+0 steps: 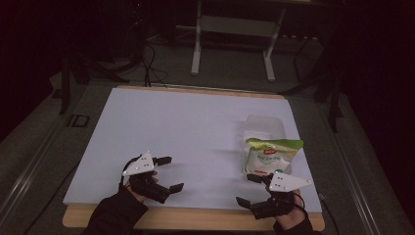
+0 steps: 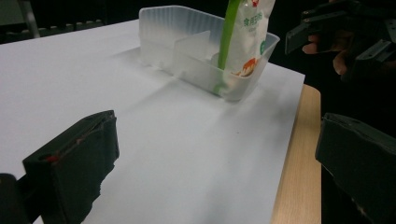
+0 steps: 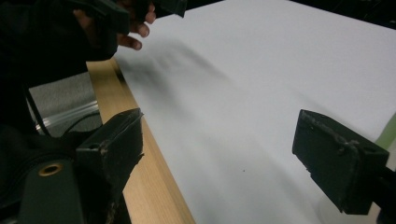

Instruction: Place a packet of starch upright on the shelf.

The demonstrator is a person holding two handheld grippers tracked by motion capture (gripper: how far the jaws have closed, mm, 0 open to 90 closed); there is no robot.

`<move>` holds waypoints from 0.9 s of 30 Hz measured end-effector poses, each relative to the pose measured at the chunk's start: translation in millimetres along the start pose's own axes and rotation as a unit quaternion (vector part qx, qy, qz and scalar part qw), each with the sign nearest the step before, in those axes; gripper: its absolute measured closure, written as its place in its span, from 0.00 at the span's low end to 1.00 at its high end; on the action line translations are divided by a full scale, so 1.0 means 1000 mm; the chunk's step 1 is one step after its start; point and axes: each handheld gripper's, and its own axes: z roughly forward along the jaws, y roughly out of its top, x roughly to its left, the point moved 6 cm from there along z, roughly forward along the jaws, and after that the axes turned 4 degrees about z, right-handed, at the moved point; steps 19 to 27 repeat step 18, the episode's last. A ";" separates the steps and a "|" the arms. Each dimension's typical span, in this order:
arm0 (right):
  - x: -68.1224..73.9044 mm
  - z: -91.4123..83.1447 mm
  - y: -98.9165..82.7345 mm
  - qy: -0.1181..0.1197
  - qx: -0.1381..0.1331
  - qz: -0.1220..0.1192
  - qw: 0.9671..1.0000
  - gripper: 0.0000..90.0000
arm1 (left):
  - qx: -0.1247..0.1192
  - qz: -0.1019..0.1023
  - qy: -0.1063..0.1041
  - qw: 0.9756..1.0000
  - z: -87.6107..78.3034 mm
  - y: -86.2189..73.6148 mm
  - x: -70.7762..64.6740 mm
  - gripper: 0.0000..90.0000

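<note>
Two open grippers wait near a snack bag in a clear tray.

We see the green and white bag (image 1: 270, 155) in the lower right of the high view, standing in the near end of the clear plastic tray (image 1: 266, 126). It stands just above our right gripper (image 1: 254, 190), the nearer one. Our left gripper (image 1: 170, 173) is well apart, lower left. Both hold nothing, jaws wide apart. The bag's writing is too blurry to read.
</note>
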 end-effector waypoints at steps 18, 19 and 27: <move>-0.010 0.003 -0.006 -0.007 -0.005 0.004 1.000 0.20 | 0.001 0.003 -0.004 1.000 0.005 -0.006 -0.005 0.00; -0.010 0.003 -0.006 -0.007 -0.005 0.004 1.000 0.20 | 0.001 0.003 -0.004 1.000 0.005 -0.006 -0.005 0.00; -0.010 0.003 -0.006 -0.007 -0.005 0.004 1.000 0.20 | 0.001 0.003 -0.004 1.000 0.005 -0.006 -0.005 0.00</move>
